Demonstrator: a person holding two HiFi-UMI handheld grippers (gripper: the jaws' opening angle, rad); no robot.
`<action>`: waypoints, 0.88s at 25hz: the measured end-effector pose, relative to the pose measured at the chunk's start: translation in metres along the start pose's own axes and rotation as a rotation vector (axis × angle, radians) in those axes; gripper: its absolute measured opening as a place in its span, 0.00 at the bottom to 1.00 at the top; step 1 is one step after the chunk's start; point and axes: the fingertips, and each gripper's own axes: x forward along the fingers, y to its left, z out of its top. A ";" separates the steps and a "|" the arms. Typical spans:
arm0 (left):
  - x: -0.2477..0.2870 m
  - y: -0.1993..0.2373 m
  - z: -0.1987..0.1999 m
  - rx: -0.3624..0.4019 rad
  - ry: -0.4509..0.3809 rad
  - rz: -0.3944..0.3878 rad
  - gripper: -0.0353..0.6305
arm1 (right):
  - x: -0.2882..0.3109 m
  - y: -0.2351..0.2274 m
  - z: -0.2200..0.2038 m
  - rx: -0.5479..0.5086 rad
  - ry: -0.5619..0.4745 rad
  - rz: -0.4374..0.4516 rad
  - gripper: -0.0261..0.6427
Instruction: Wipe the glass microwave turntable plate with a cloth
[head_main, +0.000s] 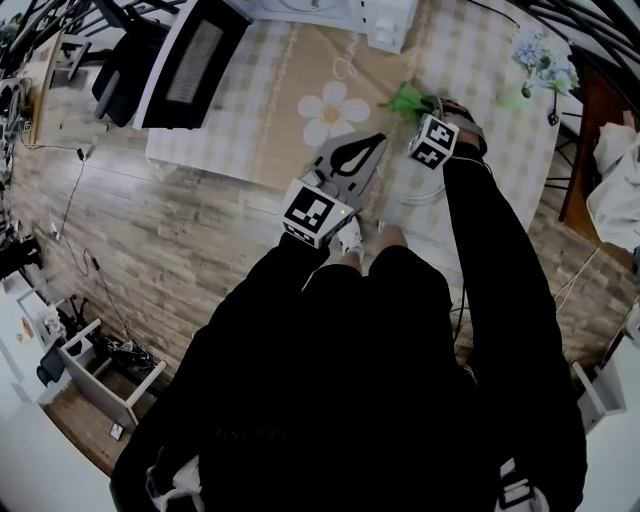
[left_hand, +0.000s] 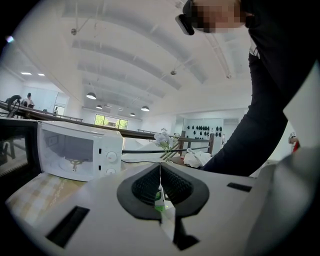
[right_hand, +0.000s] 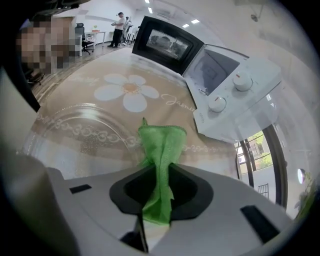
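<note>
The right gripper (right_hand: 158, 169) clamps the green cloth (right_hand: 160, 142); the left gripper (left_hand: 160, 169) has its jaws pressed together. The glass plate (right_hand: 75, 131) lies at ten o'clock from the cloth — nothing seems to steady it, so it may slide when wiped.

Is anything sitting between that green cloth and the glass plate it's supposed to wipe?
Nothing visible does. The green cloth, clamped in the right gripper's jaws, hangs right at the glass plate's rim, with only clear glass ahead of it. The microwave stands off to the side, out of the path.
</note>
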 end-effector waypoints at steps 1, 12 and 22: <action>-0.001 0.000 -0.002 -0.004 0.001 0.004 0.08 | 0.000 0.001 0.000 0.001 -0.001 0.000 0.16; -0.014 0.000 -0.001 -0.015 -0.009 0.022 0.08 | -0.012 0.031 0.001 0.026 0.005 0.081 0.17; -0.022 -0.021 -0.001 -0.003 -0.013 -0.011 0.08 | -0.030 0.071 0.002 0.060 0.010 0.152 0.17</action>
